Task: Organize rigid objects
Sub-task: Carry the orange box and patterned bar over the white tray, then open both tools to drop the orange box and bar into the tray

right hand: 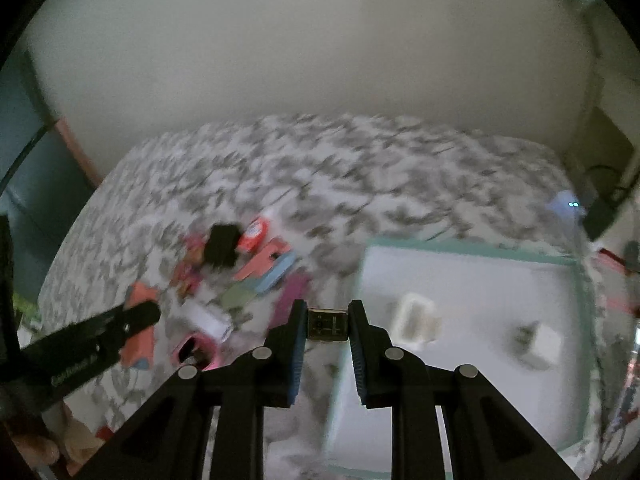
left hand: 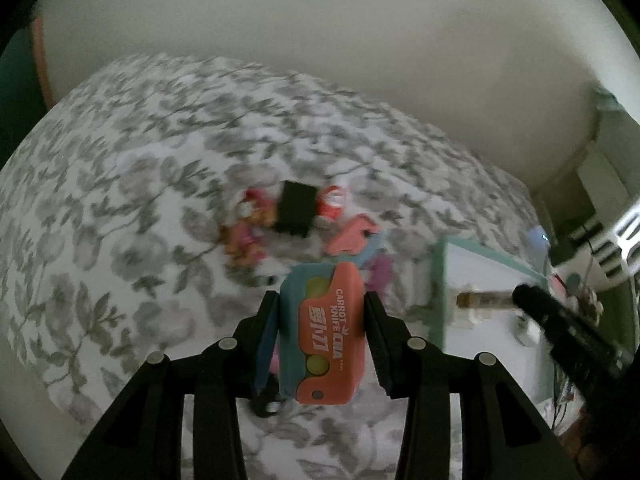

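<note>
My left gripper (left hand: 320, 304) is shut on an orange and teal carrot knife toy (left hand: 324, 332), held above the floral bedspread (left hand: 120, 200). My right gripper (right hand: 327, 312) is shut on a small gold-framed dark rectangular object (right hand: 327, 325), held near the left edge of a white tray with a teal rim (right hand: 472, 248). The tray also shows in the left wrist view (left hand: 438, 292). A pile of small objects lies on the bed: a black box (left hand: 296, 210), a red-white item (left hand: 334, 202), pink and orange pieces (left hand: 352, 236). The left gripper also shows in the right wrist view (right hand: 132, 320).
Inside the tray lie a white rectangular frame (right hand: 416, 320) and a white cube (right hand: 540, 344). A pink case (right hand: 196, 350) and coloured flat pieces (right hand: 272, 276) lie left of the tray. A wall stands behind the bed. Cluttered furniture is at the right (left hand: 608, 248).
</note>
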{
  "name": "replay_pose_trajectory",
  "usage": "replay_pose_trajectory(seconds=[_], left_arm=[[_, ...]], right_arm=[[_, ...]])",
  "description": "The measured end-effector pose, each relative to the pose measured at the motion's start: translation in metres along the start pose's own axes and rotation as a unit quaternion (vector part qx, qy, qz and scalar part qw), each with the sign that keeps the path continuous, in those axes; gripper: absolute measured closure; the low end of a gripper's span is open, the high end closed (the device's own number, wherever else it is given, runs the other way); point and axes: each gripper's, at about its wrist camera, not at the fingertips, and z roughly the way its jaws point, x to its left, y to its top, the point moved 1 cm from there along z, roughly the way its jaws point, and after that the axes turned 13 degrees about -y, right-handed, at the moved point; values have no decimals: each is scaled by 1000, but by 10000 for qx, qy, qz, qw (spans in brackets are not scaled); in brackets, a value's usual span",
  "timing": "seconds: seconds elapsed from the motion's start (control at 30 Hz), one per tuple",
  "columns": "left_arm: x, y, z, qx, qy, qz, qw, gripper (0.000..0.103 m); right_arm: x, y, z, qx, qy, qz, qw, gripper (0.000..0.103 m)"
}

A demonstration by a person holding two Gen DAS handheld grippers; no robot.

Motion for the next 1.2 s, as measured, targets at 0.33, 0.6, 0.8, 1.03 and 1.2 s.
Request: replay_pose_trajectory(seconds=[0.33,0.6,0.8,1.03,1.2], left_arm=[[-93,-24,34,415,-365,1181,9915,59],[-138,-48,71,802,-562,1714,9803,59],[-144,-57,94,1036,-475,1886,9754,59],[-146,-66,108,1295,-436,1932,9716,59],[-150,-71,112,1439,-405,2055,9672,59]], right_arm=[[-89,0,-6,2,-772,889,9930,81],[-118,-10,15,240,-884,1179,9888,81],[-119,-16,29,272,-977,1154,9881,81],[-124,-25,42,778,-1070,1121,9849,80],[-125,-28,42,886,-1151,1086,9834,80]])
